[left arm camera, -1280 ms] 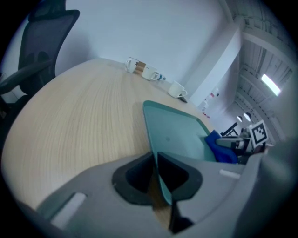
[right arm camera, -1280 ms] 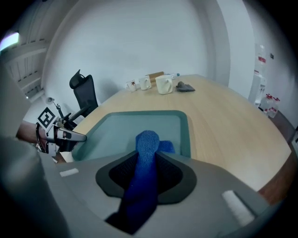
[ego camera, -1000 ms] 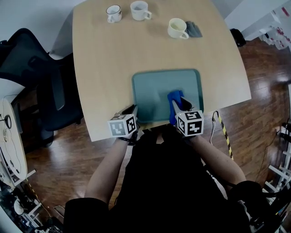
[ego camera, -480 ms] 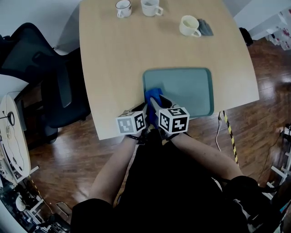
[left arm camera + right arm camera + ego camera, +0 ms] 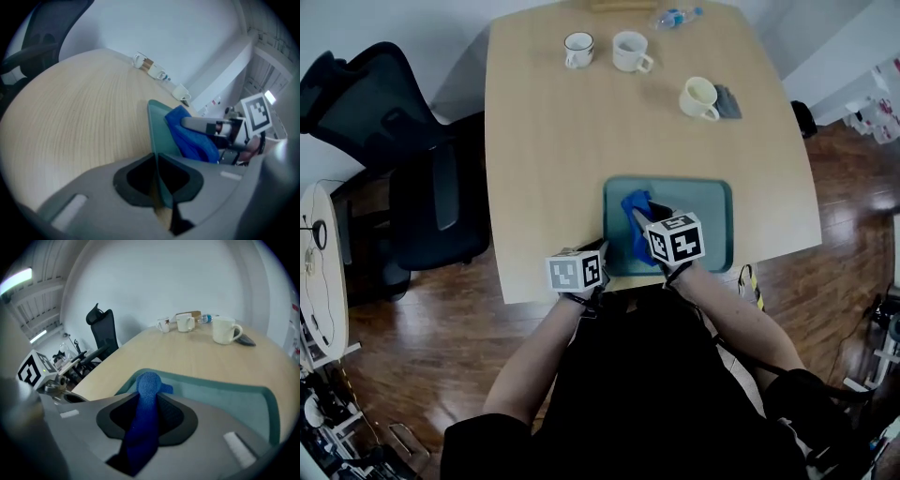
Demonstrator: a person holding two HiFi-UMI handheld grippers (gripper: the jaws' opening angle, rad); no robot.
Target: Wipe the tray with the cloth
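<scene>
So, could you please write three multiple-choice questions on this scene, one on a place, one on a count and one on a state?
1. Where on the tray does the blue cloth lie?
A. on its left part
B. in its far right corner
C. hanging over its right rim

2. How many mugs stand on the table?
A. two
B. three
C. five

3. What state is the right gripper in?
A. open and empty
B. shut on the cloth
C. shut on a mug

Answers:
1 A: the head view shows the cloth close to the tray's left rim.
2 B: one mug, a second and a third stand at the far end.
3 B: the right gripper view shows the cloth pinched between the jaws.
</scene>
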